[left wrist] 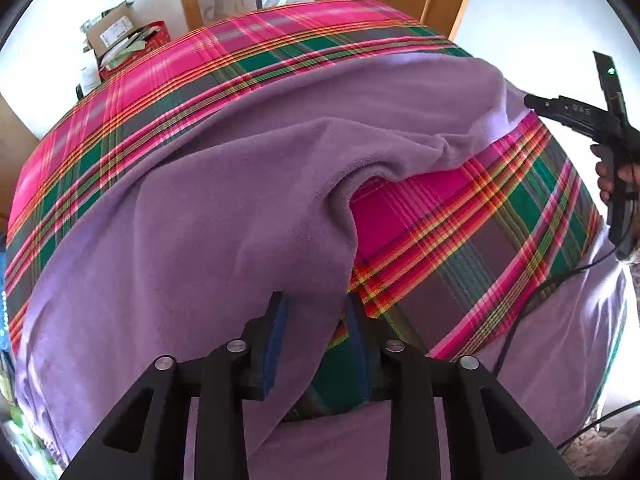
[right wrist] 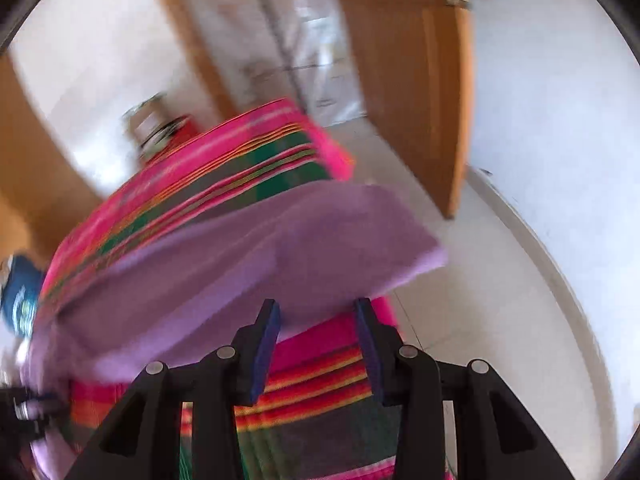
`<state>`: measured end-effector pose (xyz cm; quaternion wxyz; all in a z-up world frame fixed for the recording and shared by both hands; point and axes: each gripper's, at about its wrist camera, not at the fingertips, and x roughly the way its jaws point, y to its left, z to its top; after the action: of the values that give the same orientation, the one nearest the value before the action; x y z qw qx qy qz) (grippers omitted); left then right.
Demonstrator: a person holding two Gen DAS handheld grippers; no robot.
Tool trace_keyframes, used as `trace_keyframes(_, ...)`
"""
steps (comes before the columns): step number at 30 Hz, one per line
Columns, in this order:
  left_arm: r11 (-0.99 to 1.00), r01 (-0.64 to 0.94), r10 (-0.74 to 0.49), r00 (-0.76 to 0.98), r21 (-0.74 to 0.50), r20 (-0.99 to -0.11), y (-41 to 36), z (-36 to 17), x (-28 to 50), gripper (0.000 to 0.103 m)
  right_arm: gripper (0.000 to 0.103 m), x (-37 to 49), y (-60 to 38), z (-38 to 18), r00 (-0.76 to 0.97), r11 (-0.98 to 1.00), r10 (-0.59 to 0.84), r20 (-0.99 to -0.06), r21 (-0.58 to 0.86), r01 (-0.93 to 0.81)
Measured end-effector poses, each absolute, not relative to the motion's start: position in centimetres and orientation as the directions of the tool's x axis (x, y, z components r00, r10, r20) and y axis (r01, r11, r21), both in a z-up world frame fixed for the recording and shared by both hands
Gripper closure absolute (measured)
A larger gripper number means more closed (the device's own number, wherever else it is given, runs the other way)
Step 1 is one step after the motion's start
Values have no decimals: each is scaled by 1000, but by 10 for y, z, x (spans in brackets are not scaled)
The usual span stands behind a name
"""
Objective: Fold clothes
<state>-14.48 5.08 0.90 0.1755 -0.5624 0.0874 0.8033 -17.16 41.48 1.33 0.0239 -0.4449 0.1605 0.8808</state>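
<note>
A purple fleece garment [left wrist: 200, 208] lies spread over a pink and green plaid cover [left wrist: 280, 40], with a raised fold near its middle. At the bottom of the left wrist view, my left gripper [left wrist: 316, 300] is shut on the garment's near edge, and cloth fills the gap at the tips. My right gripper [left wrist: 532, 102], held by a hand [left wrist: 604, 180], points at the garment's right edge. The right wrist view is blurred. There my right gripper [right wrist: 316, 306] stands open, the garment [right wrist: 280, 248] lies just past its tips, and the plaid cover [right wrist: 320, 380] shows below.
A cardboard box with papers [left wrist: 116, 28] sits behind the far left corner. A wooden door [right wrist: 420, 80] stands open beyond the surface, with pale floor tiles [right wrist: 500, 320] to the right. A black cable [left wrist: 520, 312] trails over the near right of the cover.
</note>
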Motion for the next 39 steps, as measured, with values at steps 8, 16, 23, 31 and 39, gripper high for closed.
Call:
trace_keyframes(8, -904, -412, 237, -271, -110, -933, 46, 13, -130, 98, 65, -186, 426, 8, -592, -919, -39, -805, 261, -295)
trace_keyframes(16, -923, -380, 198, -327, -63, -924, 49, 15, -140, 76, 89, -185, 437, 3, -604, -906, -18, -797, 269, -328)
trace_keyframes(23, -917, -398, 128, -328, 15, -936, 71, 1, -151, 73, 95, -184, 435, 10, -629, -913, -15, -778, 267, -308)
trace_keyframes(31, -954, -296, 76, -365, 38, -928, 73, -1, -166, 85, 95, -181, 435, 15, -644, -921, -14, -765, 262, -290)
trace_keyframes(39, -955, -297, 118, -328, -16, -937, 54, 11, -143, 98, 90, -177, 431, 9, -632, -932, -35, -774, 253, -259)
